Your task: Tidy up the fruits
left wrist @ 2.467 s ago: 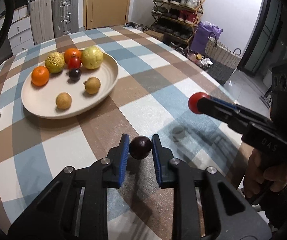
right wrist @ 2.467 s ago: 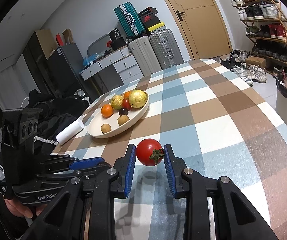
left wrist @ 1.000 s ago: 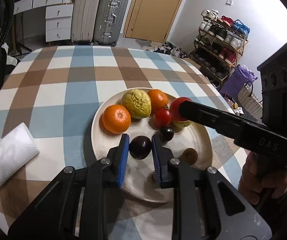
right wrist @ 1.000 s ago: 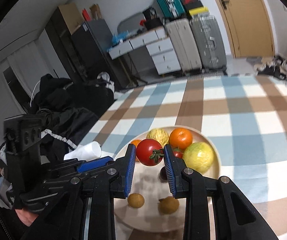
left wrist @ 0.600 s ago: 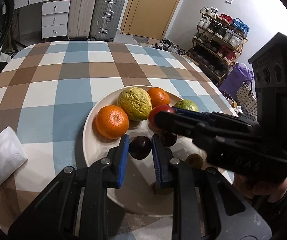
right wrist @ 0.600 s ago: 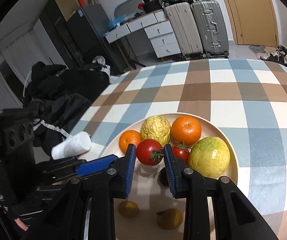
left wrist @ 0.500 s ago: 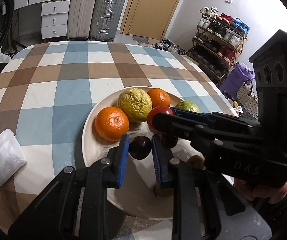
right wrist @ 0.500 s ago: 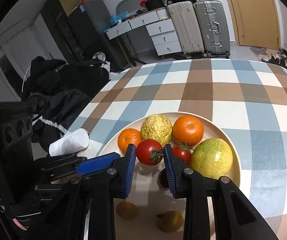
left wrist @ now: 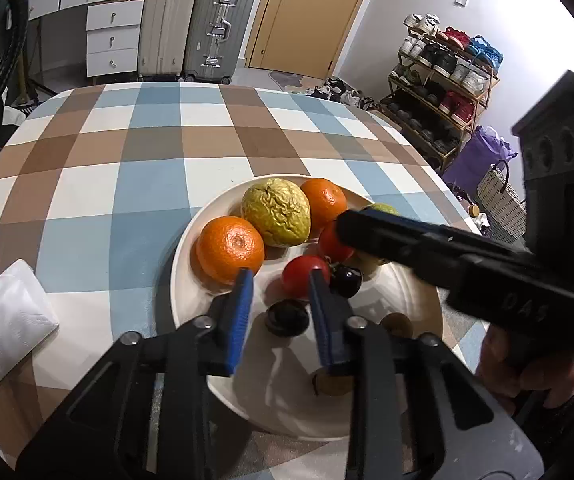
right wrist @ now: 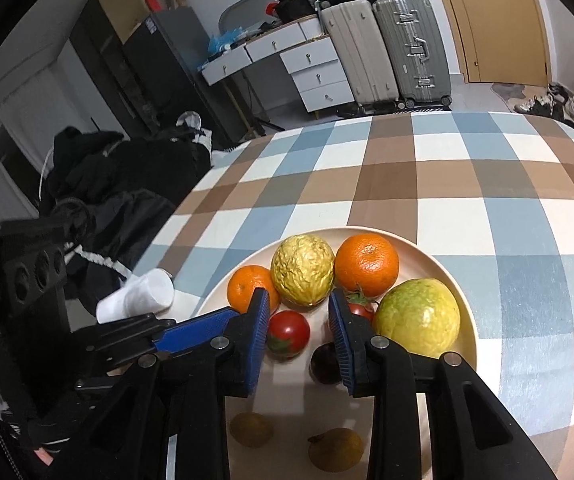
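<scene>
Change since 0.5 s ago: both sets of jaws have been spread and both fruits have been let go onto the plate; before, the dark plum and the tomato were pinched between the blue pads.

Left wrist view
- left gripper (left wrist: 277, 304): released, jaws held apart at the lower centre of the frame, nothing gripped.
- dark plum (left wrist: 287, 317): seen resting on the plate, low between the 2 blue pads, touched by neither as far as can be told.
- tomato (left wrist: 303, 276): lying on the plate just above the plum, at centre frame, beside a second dark plum (left wrist: 346, 280).
- plate (left wrist: 185, 264): cream, round, set on the checked tablecloth (left wrist: 87, 184) at centre frame.
- Other fruit: 1 orange (left wrist: 231, 249) at the plate's left, 1 wrinkled yellow fruit (left wrist: 275, 216) above it, 1 more orange (left wrist: 324, 203) toward the upper right.
- right gripper: seen only as a black body crossing from the right edge; its jaws are not shown in this view.
- paper roll (left wrist: 3, 336): white, lying at the left edge.

Right wrist view
- right gripper (right wrist: 298, 332): released, jaws parted at the lower centre, nothing held.
- tomato (right wrist: 288, 334): resting on the plate between the pads, close to the left pad.
- second tomato (right wrist: 361, 310): partly hidden behind the right pad.
- dark plum (right wrist: 325, 364): lying just beside the right pad, lower centre.
- green-yellow fruit (right wrist: 417, 322): placed at the right of the plate (right wrist: 463, 292).
- 2 small brown fruits (right wrist: 251, 429): seen at the bottom of the frame, on the plate.
</scene>
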`<action>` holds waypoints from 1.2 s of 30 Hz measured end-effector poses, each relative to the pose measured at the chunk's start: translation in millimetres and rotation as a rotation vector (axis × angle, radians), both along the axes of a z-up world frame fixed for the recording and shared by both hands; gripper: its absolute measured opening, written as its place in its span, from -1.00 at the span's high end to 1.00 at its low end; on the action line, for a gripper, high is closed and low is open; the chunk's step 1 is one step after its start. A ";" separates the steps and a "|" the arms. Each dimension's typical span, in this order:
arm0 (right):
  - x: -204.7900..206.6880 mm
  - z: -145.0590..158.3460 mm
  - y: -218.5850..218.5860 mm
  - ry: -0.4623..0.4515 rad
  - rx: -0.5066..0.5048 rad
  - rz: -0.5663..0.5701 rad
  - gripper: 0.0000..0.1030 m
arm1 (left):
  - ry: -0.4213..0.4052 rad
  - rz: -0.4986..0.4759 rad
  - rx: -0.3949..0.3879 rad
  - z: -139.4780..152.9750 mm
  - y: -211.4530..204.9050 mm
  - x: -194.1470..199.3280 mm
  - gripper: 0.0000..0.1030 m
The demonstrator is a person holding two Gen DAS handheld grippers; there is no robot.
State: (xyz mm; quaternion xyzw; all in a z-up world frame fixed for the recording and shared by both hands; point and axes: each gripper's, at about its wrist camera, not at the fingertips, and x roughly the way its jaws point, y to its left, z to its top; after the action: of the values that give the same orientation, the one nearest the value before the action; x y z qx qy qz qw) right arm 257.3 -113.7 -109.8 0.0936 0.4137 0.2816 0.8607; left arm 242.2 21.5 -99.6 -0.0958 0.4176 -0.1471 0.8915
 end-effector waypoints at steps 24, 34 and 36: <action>-115.4 105.9 -56.4 -0.405 0.120 -0.156 -0.54 | -0.379 0.327 0.069 126.3 17.4 -107.7 -0.99; -192.5 154.2 -60.9 -0.642 0.113 -0.232 -0.99 | -0.651 0.424 0.160 185.3 8.9 -188.9 -0.99; -205.4 160.3 -61.1 -0.679 0.097 -0.249 -0.99 | -0.712 0.459 0.169 191.8 8.1 -207.9 -0.99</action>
State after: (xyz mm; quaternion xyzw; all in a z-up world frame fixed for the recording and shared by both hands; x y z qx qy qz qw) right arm 51.9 -174.8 50.5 0.0851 0.0759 0.2091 0.9712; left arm 34.3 29.5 92.2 -0.0564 0.0623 0.0658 0.9943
